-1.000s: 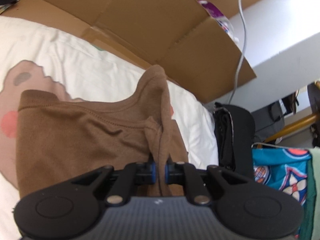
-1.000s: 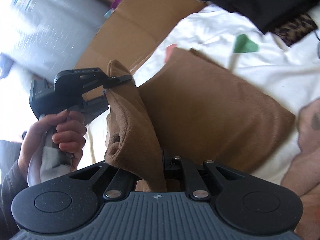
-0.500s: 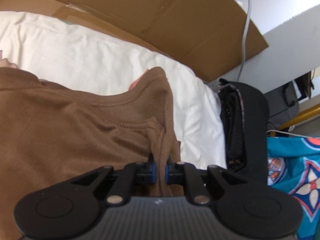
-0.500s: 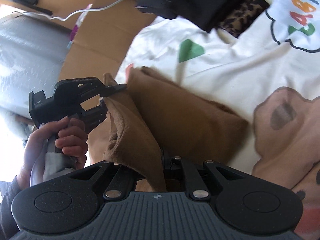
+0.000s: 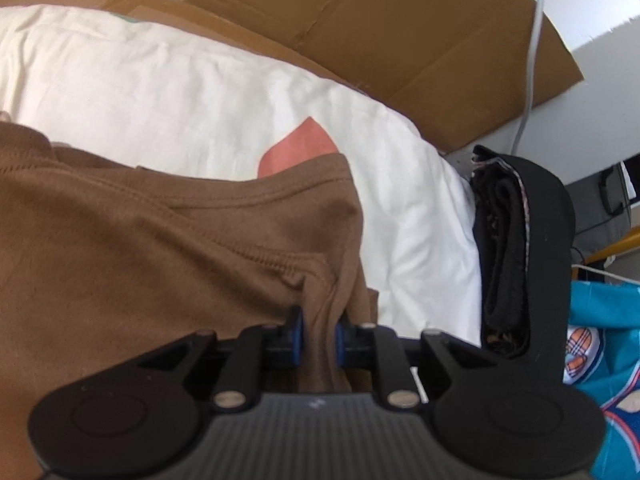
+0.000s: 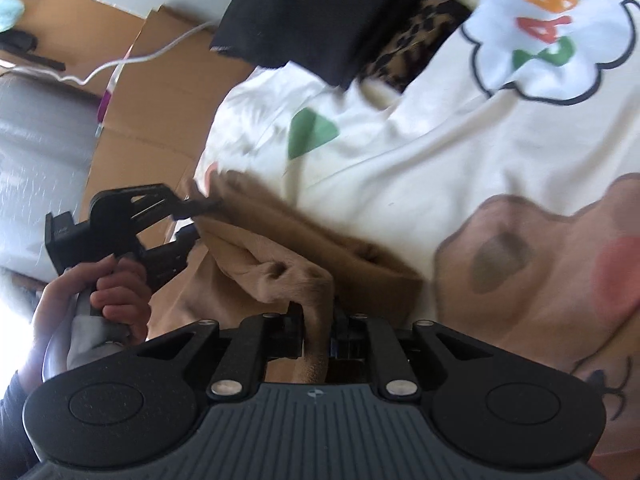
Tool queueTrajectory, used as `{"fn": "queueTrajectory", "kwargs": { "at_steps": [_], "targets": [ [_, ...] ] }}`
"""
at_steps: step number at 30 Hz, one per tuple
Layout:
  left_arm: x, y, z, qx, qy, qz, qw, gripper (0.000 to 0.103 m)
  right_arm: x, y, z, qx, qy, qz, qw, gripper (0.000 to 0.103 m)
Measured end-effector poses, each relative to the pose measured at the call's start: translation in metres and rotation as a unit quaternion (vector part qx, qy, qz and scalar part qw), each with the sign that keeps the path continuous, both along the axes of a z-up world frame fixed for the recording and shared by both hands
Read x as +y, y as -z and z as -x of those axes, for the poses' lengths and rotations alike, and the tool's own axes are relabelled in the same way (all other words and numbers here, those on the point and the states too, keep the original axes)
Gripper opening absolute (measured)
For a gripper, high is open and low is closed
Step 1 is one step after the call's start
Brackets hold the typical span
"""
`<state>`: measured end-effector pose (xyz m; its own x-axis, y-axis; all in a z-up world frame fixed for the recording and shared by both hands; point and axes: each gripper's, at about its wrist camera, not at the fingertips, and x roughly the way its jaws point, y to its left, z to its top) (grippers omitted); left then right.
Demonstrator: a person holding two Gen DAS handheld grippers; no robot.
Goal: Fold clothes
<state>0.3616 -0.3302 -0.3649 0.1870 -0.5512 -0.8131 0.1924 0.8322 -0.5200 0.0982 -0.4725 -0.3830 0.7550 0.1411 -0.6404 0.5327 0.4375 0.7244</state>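
Observation:
A brown garment [image 5: 160,248] lies folded on a white printed bedsheet [image 5: 200,92]. My left gripper [image 5: 318,332] has a bunched corner of the garment between its blue pads, and its jaws are opening. In the right wrist view the brown garment [image 6: 360,264] sags between both grippers. My right gripper [image 6: 318,336] has another fold of it between its pads, and its jaws are opening too. The left gripper [image 6: 192,216] shows at the left of that view, held by a person's hand [image 6: 100,292], at the garment's far corner.
Flattened cardboard [image 5: 360,28] lines the far side of the bed, with a white cable [image 5: 532,60] running over it. A stack of folded black clothes [image 5: 512,248] sits at the sheet's right edge, beside turquoise patterned fabric [image 5: 600,340]. The sheet [image 6: 400,168] carries cartoon prints.
Both grippers have come down toward the bed with the garment, which now lies lower and flatter. The gap between each pair of pads has widened slightly.

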Motion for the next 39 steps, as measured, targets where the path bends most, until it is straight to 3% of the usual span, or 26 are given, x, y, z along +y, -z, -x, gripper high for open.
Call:
{"fn": "queueTrajectory", "kwargs": {
  "at_steps": [6,12,13,17,21,26,32,39],
  "targets": [
    [-0.005,-0.004,0.003,-0.017,-0.020,-0.006,0.9997,0.012,0.000,0.007,0.003,0.011,0.013,-0.007,1.000,0.005],
    [-0.019,-0.003,0.000,-0.020,-0.006,-0.016,0.9996,0.013,-0.003,0.011,0.006,0.020,0.027,-0.014,0.999,0.005],
    [-0.021,-0.003,-0.002,-0.017,-0.002,-0.016,0.9997,0.015,-0.002,0.011,0.006,0.023,0.027,-0.013,0.999,0.005],
    [-0.023,-0.006,-0.009,0.002,0.000,0.013,0.9999,0.039,-0.004,0.006,0.006,0.036,0.020,-0.003,0.999,0.006],
    [-0.015,-0.022,-0.009,-0.014,0.003,0.045,0.9989,0.042,-0.006,-0.009,0.012,0.046,0.019,0.030,0.998,0.010],
    [0.017,-0.040,-0.004,-0.040,0.002,0.056,0.9977,0.046,-0.010,-0.029,0.022,0.063,0.018,0.091,0.994,0.022],
    [0.071,-0.058,0.007,-0.078,0.006,0.036,0.9963,0.048,-0.023,-0.044,0.013,0.076,0.010,0.154,0.985,0.022],
    [0.133,-0.068,0.020,-0.118,-0.005,0.003,0.9930,0.049,-0.024,-0.067,-0.040,0.045,-0.104,0.201,0.973,0.022]
  ]
}}
